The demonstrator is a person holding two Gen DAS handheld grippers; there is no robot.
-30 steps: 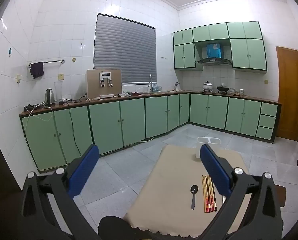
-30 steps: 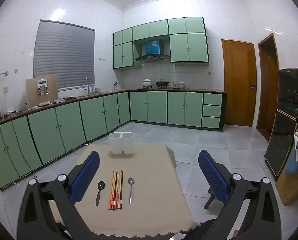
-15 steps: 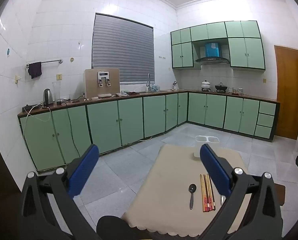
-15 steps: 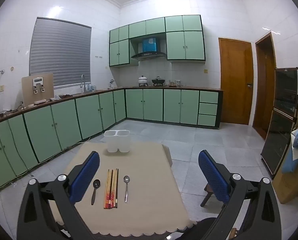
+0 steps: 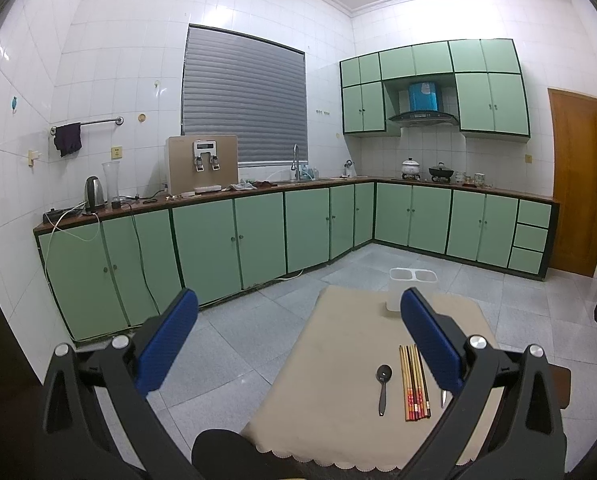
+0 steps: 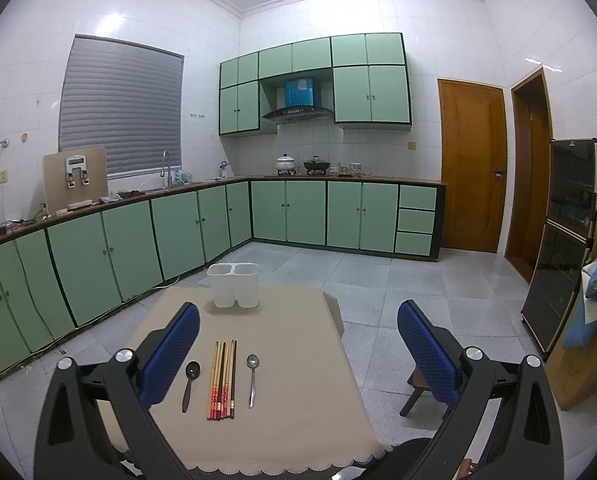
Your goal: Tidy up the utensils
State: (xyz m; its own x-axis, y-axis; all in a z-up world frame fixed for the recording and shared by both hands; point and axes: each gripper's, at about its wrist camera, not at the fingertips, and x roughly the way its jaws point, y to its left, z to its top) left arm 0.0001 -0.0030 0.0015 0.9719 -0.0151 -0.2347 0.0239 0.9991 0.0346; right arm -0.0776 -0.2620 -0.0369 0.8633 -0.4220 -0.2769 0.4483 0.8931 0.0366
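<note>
On a small table with a beige cloth lie a black spoon, a bundle of several chopsticks and a silver spoon, side by side. A white two-compartment holder stands empty at the table's far edge. My right gripper hangs open above the table's near half, holding nothing. In the left wrist view my left gripper is open and off the table's left side, with the black spoon, chopsticks and holder toward its right finger. The silver spoon is mostly hidden there.
Green kitchen cabinets under a brown counter run along the left and far walls. Grey tiled floor surrounds the table. A wooden stool stands at the table's right. A dark glass cabinet and a cardboard box stand at far right.
Both grippers have shifted slightly, so the table and utensils sit a little differently in each view. Both stay open and nothing on the table has moved.
</note>
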